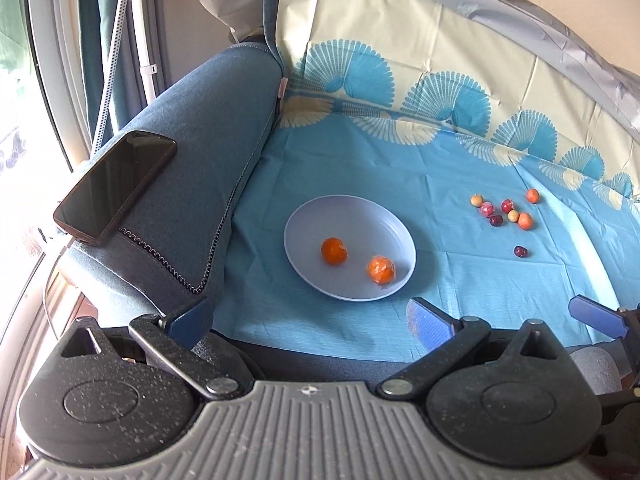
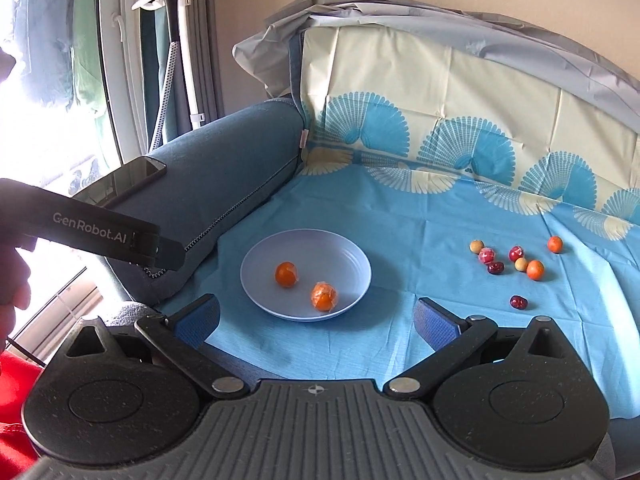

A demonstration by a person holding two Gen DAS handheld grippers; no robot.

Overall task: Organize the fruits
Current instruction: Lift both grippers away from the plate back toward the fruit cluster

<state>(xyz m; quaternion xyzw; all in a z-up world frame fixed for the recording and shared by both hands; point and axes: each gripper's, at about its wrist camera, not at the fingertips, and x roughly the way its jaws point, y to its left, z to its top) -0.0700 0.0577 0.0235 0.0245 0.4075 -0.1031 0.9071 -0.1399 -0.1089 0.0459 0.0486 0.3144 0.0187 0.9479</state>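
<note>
Fruits (image 2: 516,266) mostly lie loose on cloth (image 2: 400,220) right of bowl (image 2: 352,260), w/ 2 oranges (image 2: 287,274) in it as collection spot; left gripper (image 1: 310,322) & right gripper (image 2: 316,320) both hang wide, empty, near bowl.

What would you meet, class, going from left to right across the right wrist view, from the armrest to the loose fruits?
Black smartphone on the blue sofa armrest → round pale lilac plate holding two orange fruits → cluster of small red, tan and orange fruits on the blue tablecloth.
</note>
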